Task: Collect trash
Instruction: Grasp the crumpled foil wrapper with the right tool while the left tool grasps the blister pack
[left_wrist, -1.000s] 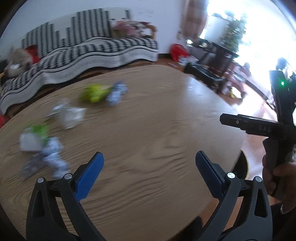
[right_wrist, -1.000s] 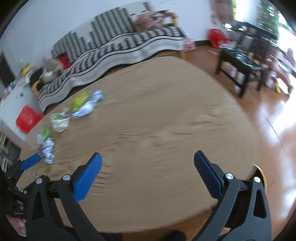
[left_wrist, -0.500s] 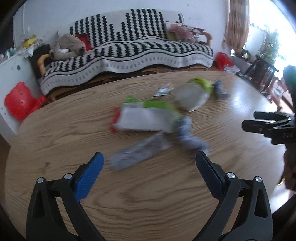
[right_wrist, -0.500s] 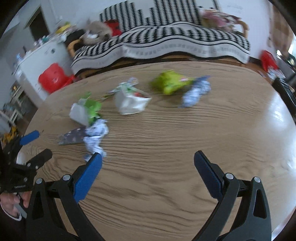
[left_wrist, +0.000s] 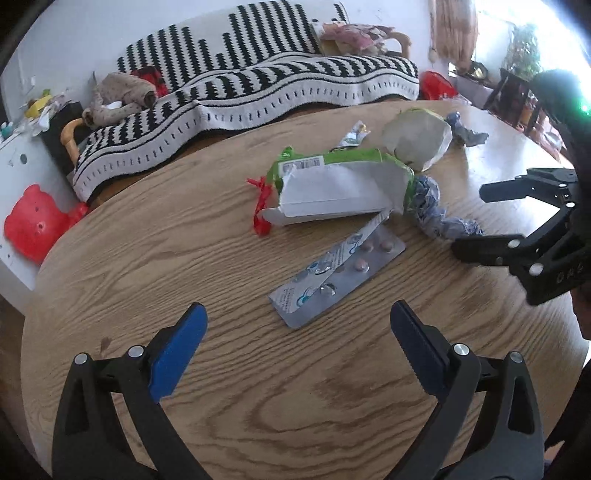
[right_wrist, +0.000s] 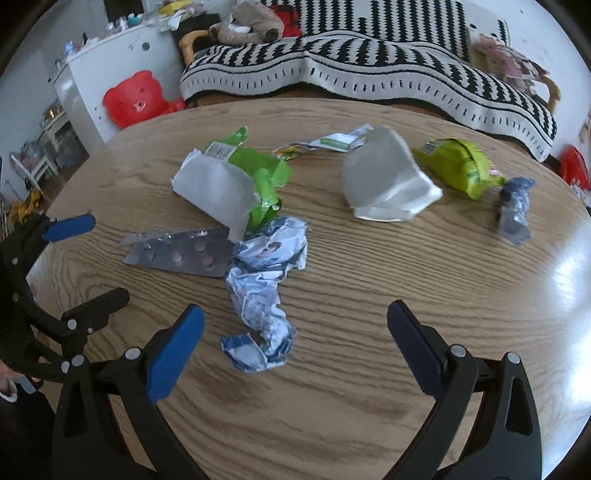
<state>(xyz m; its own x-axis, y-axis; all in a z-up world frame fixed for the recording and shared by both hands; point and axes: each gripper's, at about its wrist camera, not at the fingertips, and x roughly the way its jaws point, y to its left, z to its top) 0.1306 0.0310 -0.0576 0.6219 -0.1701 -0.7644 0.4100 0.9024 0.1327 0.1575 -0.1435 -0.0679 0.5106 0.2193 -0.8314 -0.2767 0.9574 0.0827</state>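
Left wrist view: left gripper (left_wrist: 295, 332) wide, empty; blister pack (left_wrist: 338, 271) at 12 o'clock (on table (left_wrist: 184, 258)). Right gripper (right_wrist: 293, 341) wide, crumpled wrapper (right_wrist: 264, 284) between fingers, untouched.

1. My left wrist view cuts off the right gripper (left_wrist: 491, 218) at the frame's right edge; the hand holding it is barely visible.
2. The torn green-and-white packet (right_wrist: 236, 181) hides one end of the pill blister pack (right_wrist: 181, 254).
3. Print on the crumpled blue-white wrapper (right_wrist: 262, 284) is too small to read.
4. The small blue wrapper (right_wrist: 513, 210) is blurred.
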